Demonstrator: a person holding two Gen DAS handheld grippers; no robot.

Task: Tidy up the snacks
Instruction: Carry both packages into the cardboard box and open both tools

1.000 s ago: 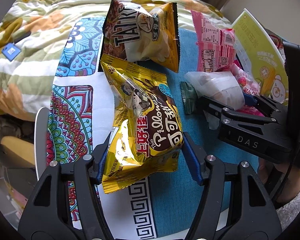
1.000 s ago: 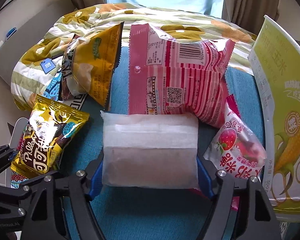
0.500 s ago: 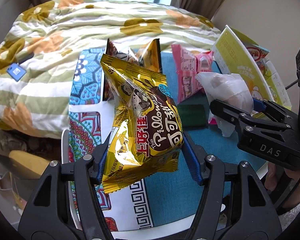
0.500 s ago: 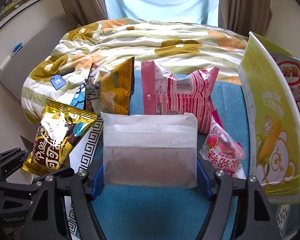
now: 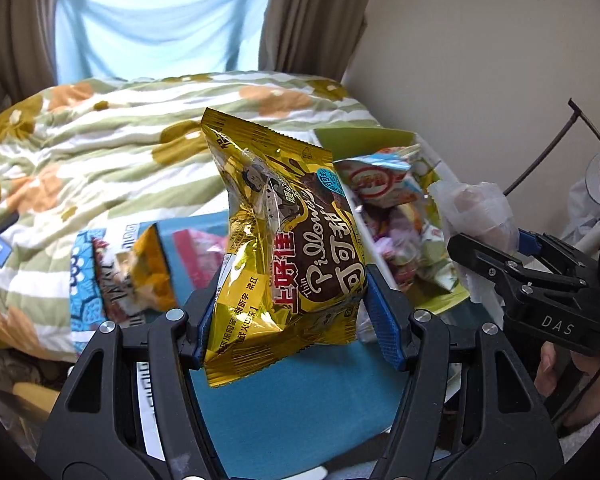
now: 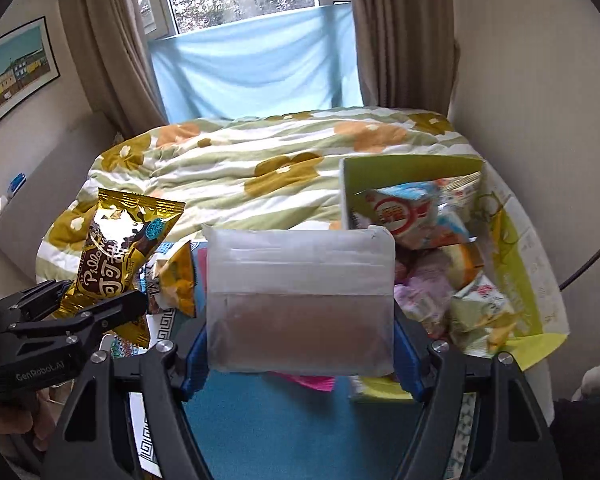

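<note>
My left gripper (image 5: 292, 320) is shut on a gold Pillow snack bag (image 5: 284, 240) and holds it up in the air; the bag also shows in the right wrist view (image 6: 116, 268). My right gripper (image 6: 300, 344) is shut on a white translucent packet (image 6: 300, 300), also lifted; it shows at the right of the left wrist view (image 5: 476, 216). A yellow-green open box (image 6: 528, 264) full of snack packs (image 6: 416, 216) stands to the right. A yellow chips bag (image 5: 140, 276) and a pink bag (image 5: 200, 252) lie on the table below.
A teal and patterned tablecloth (image 5: 300, 412) covers the table. A flowered quilt on a bed (image 6: 260, 160) lies behind it, with a window and curtains beyond. A wall is close on the right.
Both grippers have risen and tilted up with their packets. The table snacks have dropped low in view, and the open box on the right now shows its contents.
</note>
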